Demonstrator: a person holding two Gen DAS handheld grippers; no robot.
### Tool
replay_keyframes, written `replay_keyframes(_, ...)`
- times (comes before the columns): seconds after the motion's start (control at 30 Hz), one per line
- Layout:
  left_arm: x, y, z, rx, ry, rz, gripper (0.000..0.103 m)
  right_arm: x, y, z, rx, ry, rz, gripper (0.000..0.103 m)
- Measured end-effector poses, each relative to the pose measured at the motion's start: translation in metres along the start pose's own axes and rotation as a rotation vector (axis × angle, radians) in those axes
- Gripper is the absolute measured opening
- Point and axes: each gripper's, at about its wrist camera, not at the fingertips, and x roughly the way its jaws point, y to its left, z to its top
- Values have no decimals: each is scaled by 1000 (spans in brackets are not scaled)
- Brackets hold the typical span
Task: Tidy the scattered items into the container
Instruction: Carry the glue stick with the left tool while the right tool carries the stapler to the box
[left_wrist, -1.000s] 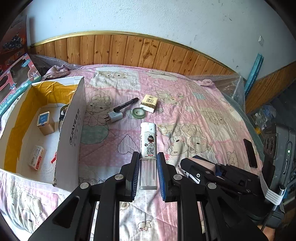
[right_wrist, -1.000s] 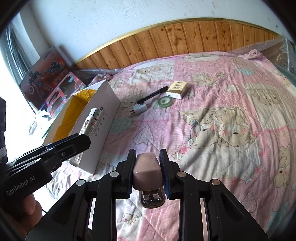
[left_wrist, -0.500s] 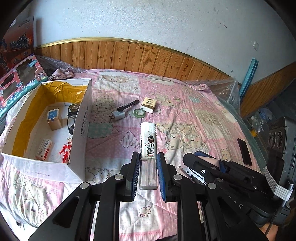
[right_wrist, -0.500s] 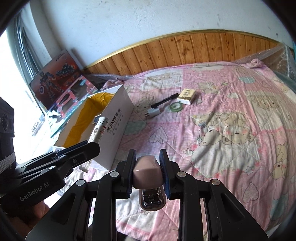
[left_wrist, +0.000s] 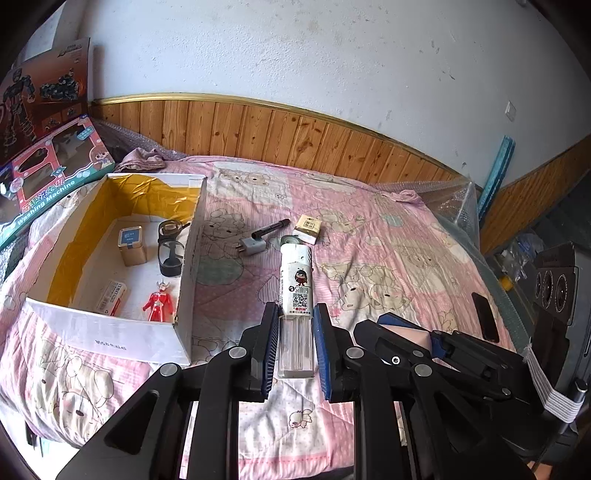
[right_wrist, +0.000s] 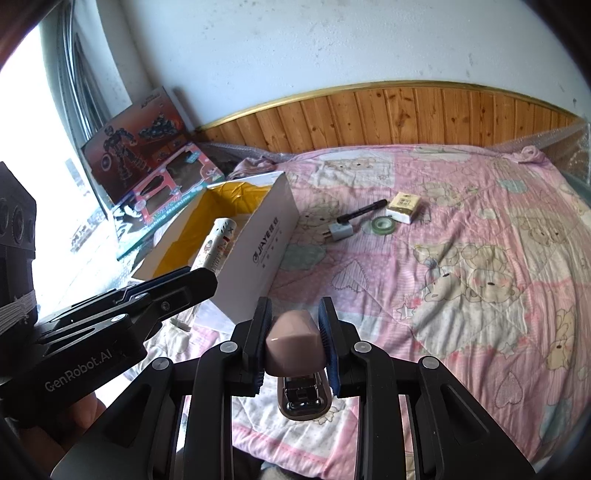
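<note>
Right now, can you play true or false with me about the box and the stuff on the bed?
1. The left gripper holds a lighter. True.
2. The right gripper is open. False: it is shut on a stapler.
3. A red toy figure lies in the box. True.
4. The tape roll is in the box. False: it lies on the bed, beside the plug.
5. The pen is still on the bed. True.

A pink quilted bed (right_wrist: 461, 295) is carrying a white box (right_wrist: 258, 258) ahead-left of the right gripper (right_wrist: 295, 343), with marker (right_wrist: 364, 212), plug (right_wrist: 341, 232), tape roll (right_wrist: 382, 224) and small carton (right_wrist: 404, 204) lying farther ahead.
</note>
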Motion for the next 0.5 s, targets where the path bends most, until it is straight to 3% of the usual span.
replay_keyframes(0.5, -4, 39, 16, -118, -12, -37, 20, 12, 27, 32, -68, 0, 21, 27)
